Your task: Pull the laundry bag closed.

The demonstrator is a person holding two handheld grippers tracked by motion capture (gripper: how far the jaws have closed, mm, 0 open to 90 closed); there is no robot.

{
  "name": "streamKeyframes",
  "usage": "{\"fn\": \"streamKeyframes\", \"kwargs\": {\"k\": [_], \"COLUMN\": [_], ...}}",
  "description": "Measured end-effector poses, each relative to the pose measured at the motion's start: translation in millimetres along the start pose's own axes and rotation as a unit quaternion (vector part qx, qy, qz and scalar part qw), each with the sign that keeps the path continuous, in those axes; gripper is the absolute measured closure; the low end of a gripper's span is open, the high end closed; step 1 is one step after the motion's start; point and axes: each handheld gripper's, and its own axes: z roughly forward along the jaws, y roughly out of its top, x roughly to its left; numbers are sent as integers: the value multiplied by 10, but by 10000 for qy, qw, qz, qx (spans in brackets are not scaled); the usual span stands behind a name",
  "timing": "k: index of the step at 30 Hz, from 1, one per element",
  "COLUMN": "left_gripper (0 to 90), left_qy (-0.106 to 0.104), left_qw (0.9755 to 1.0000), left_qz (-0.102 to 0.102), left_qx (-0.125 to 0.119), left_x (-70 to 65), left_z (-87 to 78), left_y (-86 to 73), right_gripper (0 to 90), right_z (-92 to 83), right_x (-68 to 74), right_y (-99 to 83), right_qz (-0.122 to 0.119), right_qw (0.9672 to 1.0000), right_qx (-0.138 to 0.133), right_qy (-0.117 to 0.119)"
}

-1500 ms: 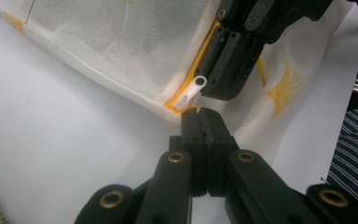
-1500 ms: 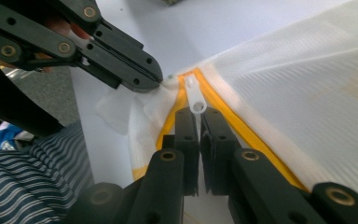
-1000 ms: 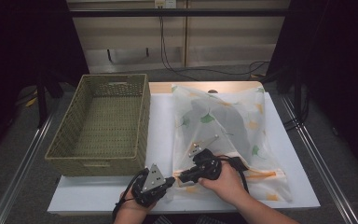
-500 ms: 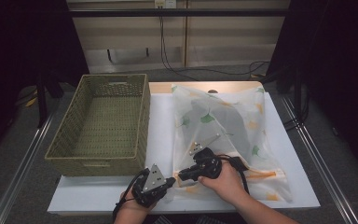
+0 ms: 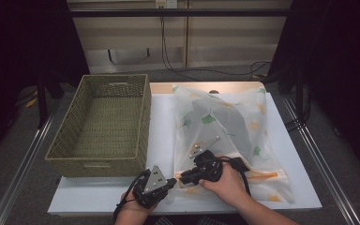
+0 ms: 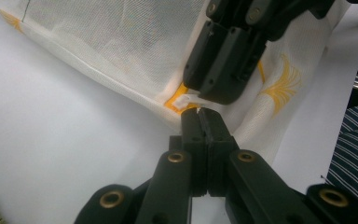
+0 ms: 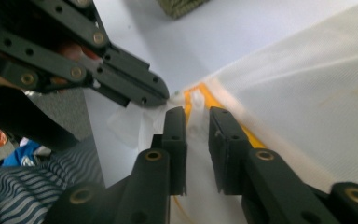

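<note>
High view: white mesh laundry bag with leaf print (image 5: 234, 136) lies flat on white table (image 5: 300, 187), right of woven olive basket (image 5: 103, 126); left gripper (image 5: 172, 181) and right gripper (image 5: 182, 178) meet at its near left corner. Left gripper view: own jaws pressed together, pinching the bag's corner fabric beside small white zipper pull (image 6: 185, 100). Right gripper view: jaws have just been opening, parted, pull between them, untouched.
</note>
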Motion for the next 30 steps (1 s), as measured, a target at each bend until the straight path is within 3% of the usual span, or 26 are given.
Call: {"fn": "streamKeyframes", "kwargs": {"k": [4, 10, 12, 17, 30], "left_gripper": [897, 898, 897, 898, 898], "left_qy": [18, 26, -21, -11, -22], "left_qw": [10000, 10000, 10000, 10000, 10000], "left_qz": [14, 28, -26, -34, -25], "left_qx": [29, 68, -22, -50, -32], "left_x": [-2, 1, -2, 0, 0], "left_z": [-3, -7, 6, 14, 16], "left_y": [4, 5, -1, -6, -4], "right_gripper": [760, 840, 843, 880, 900], "right_z": [34, 39, 26, -6, 11], "right_x": [6, 5, 0, -3, 5], "right_y": [-9, 0, -1, -1, 3], "right_qz": [-14, -41, -27, -51, -33], "right_qw": [10000, 9999, 9999, 9999, 9997], "right_qx": [82, 72, 74, -103, -239], "right_qy": [1, -76, -107, -64, -7]}}
